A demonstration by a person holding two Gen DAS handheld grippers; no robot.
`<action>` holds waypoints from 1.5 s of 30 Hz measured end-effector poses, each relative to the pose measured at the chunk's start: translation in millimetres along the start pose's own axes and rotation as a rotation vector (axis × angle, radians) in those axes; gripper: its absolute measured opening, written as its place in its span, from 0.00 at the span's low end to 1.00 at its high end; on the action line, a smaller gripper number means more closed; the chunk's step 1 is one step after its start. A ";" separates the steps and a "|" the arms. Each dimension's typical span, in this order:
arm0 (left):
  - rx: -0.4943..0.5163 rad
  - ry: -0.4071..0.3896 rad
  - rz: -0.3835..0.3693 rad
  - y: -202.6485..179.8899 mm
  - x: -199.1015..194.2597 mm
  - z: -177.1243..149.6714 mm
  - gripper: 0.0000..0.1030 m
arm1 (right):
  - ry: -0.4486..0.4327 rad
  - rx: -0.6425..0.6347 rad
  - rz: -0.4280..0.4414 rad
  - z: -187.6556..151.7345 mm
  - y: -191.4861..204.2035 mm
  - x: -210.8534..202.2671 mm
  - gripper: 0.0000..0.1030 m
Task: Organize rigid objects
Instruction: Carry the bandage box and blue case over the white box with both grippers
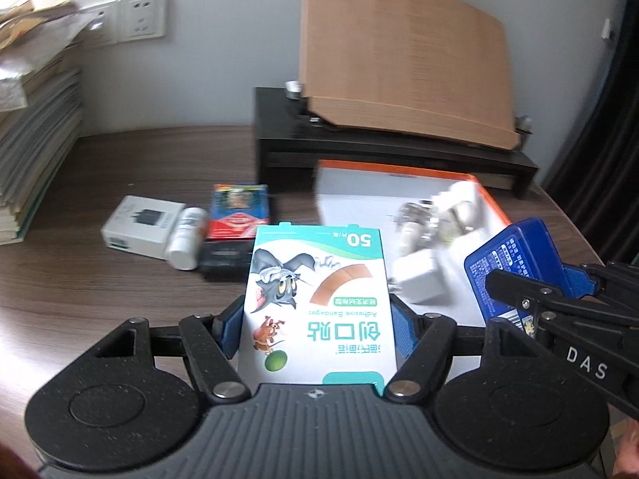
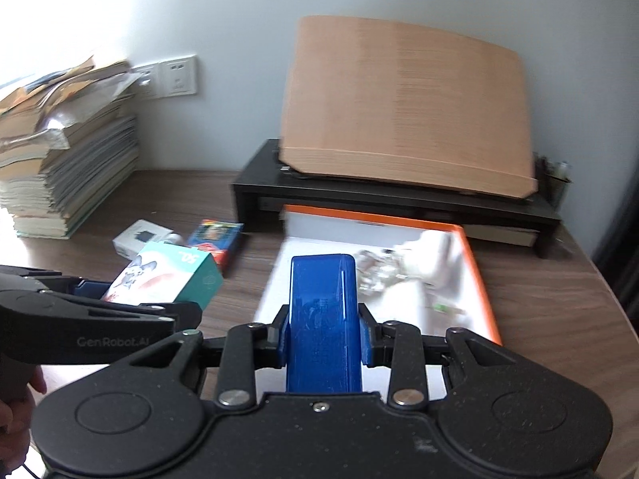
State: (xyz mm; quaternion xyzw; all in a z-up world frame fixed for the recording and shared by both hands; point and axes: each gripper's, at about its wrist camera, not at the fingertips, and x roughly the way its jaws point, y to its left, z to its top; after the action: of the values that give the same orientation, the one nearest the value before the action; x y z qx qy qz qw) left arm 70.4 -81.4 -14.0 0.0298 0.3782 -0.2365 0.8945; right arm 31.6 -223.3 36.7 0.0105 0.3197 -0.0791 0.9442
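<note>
Carrying two boxes at once toward the orange-rimmed tray (image 2: 477,275).
Left gripper (image 1: 317,323) has its fingers clamped on the adhesive bandage box (image 1: 315,295), right gripper (image 2: 324,335) is clamped on a blue box (image 2: 322,319) over the tray. Some white bits are already in there; charger box (image 1: 139,225), white bottle (image 1: 185,239) and red-blue box (image 1: 237,211) still sit on the table (image 1: 120,287).
</note>
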 end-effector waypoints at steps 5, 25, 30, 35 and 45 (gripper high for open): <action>0.019 -0.004 -0.029 -31.3 2.6 -3.2 0.69 | -0.012 0.022 -0.041 -7.2 -28.8 -14.0 0.39; 0.024 -0.041 -0.028 -88.4 -5.5 -18.0 0.69 | -0.059 0.031 -0.090 -27.2 -82.9 -41.9 0.39; 0.023 -0.038 -0.025 -90.8 -8.3 -20.1 0.69 | -0.066 0.024 -0.085 -28.5 -84.2 -44.0 0.39; 0.023 -0.043 -0.022 -91.1 -11.1 -20.6 0.69 | -0.074 0.018 -0.080 -27.3 -83.7 -44.6 0.39; 0.012 -0.027 -0.015 -90.3 -9.1 -24.0 0.69 | -0.067 0.009 -0.075 -27.3 -85.2 -41.5 0.39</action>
State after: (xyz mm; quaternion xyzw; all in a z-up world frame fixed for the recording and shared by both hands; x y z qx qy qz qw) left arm 8.8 -152.2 -13.4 0.0290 0.3650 -0.2459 0.8975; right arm -30.7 -299.5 42.7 0.0000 0.2878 -0.1161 0.9506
